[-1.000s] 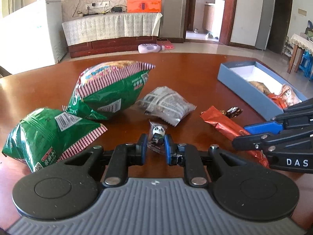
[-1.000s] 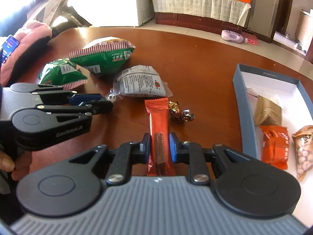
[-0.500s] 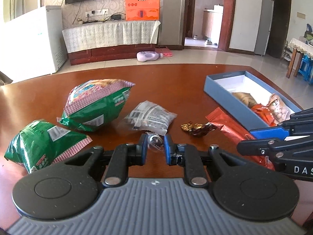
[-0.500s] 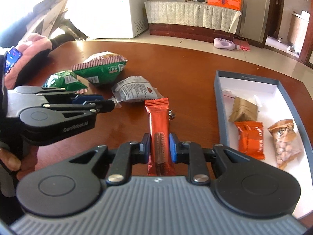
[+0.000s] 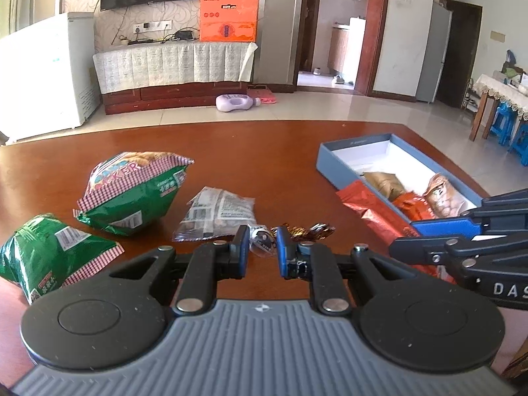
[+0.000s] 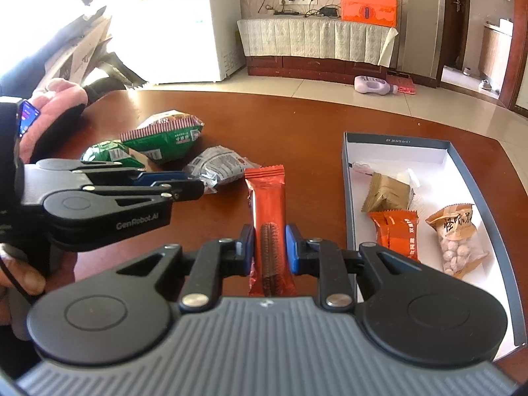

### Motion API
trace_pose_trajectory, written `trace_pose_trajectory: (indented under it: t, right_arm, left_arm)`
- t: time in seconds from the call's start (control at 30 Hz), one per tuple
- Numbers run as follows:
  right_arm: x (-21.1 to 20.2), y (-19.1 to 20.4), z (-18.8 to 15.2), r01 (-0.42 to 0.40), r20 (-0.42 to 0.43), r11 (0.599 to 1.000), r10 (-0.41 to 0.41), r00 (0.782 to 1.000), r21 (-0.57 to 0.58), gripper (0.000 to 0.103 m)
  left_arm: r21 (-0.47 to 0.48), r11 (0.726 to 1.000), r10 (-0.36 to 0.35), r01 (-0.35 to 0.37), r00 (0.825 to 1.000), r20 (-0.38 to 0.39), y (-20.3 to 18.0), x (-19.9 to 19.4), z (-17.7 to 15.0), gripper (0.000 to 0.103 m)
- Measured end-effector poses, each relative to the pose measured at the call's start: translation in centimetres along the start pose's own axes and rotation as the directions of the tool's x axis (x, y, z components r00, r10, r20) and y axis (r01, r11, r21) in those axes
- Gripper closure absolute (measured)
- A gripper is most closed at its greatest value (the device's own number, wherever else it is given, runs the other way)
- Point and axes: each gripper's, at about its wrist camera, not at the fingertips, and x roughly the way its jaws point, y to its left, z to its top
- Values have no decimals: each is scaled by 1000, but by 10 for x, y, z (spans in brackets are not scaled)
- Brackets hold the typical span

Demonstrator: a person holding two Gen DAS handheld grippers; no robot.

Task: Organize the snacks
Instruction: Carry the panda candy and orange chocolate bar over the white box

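My left gripper is shut on a small clear panda candy packet, held above the brown table. My right gripper is shut on a long orange wafer bar, also lifted off the table. In the left wrist view the bar hangs beside the blue box. The box lies to the right of the bar and holds a tan packet, an orange packet and a bag of nuts. The left gripper shows at left.
On the table lie two green snack bags, a grey-white pouch and a gold-brown wrapped candy. A person's hand holds the left gripper. A pink-sleeved arm with a phone rests at the table's left edge.
Both grippers have risen off the table with their snacks and drawn back; the panda packet and the orange bar now hang clear of the tabletop, and the box shows more fully.
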Motion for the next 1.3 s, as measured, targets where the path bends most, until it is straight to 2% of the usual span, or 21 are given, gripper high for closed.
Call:
trace_pose_trajectory:
  t: [0.53, 1.3]
  right_arm:
    - [-11, -13, -1, 10, 38, 1000, -11, 999, 24, 79]
    - [-40, -57, -15, 53, 72, 993, -60, 996, 104, 79]
  left_arm:
    - [19, 999, -42, 42, 999, 21, -30, 0, 13, 82]
    - [59, 994, -96, 95, 995, 22, -77, 13, 23, 82]
